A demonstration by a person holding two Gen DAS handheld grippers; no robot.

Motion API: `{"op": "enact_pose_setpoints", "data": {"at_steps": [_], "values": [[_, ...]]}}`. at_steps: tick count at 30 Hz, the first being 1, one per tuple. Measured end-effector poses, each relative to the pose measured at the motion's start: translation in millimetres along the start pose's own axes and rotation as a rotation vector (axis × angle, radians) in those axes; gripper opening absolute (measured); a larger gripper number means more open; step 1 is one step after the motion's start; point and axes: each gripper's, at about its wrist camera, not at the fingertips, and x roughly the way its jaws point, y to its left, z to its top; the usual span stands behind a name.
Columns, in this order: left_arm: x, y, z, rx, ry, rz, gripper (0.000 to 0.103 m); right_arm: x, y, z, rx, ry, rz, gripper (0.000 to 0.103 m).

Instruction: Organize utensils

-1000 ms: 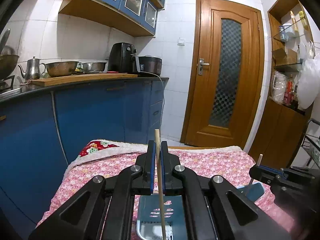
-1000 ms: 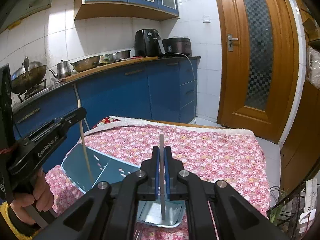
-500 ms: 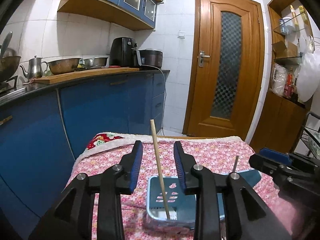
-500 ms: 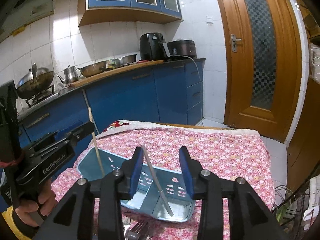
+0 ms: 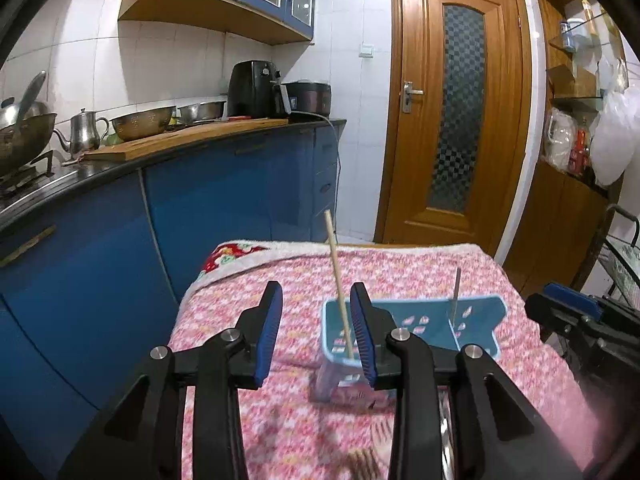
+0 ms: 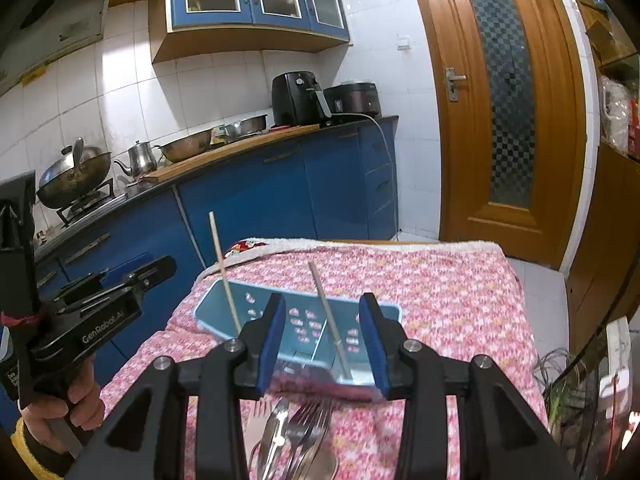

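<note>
Both grippers are released. Left gripper (image 5: 316,330) has its jaws opening, the wooden chopstick (image 5: 338,284) standing free between the blue pads, close to the right pad; whether it brushes that pad is hard to tell. Right gripper (image 6: 322,334) stands apart too, and the grey metal chopstick (image 6: 330,322) leans between its pads without being pressed.

Take the blue utensil holder (image 6: 396,314) as the landmark. It sits on the tabletop under a pink floral cloth (image 6: 452,280). The wooden chopstick stands in the holder's left end, tilted slightly, its top well above the rim. The metal chopstick leans in the holder's right compartment, its foot at the near wall.

So two pieces look sorted. Just in front of the holder, on the near side, lies a pile of forks and spoons (image 6: 296,436) on the cloth, not yet put away. My judgement: the task is partway, with the chopsticks done and the cutlery pile left. A person's hand (image 6: 60,412) grips the left tool's handle, to the left of the holder.
</note>
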Motion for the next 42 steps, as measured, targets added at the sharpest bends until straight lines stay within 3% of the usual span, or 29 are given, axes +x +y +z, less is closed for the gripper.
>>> {"op": "enact_pose_setpoints", "data": {"at_steps": [17, 31, 42], "values": [[-28, 22, -47, -0.009, 0.148, 0.032, 0.036, -26, -3, -38, 0.074, 0.105, -0.005, 0.042], [-16, 9, -80, 0.027, 0.281, -0.007, 0.036, -11, -23, -66, 0.148, 0.226, -0.053, 0.043], [18, -2, -103, 0.027, 0.407, -0.072, 0.036, 11, -19, -85, 0.121, 0.318, -0.041, 0.042]]}}
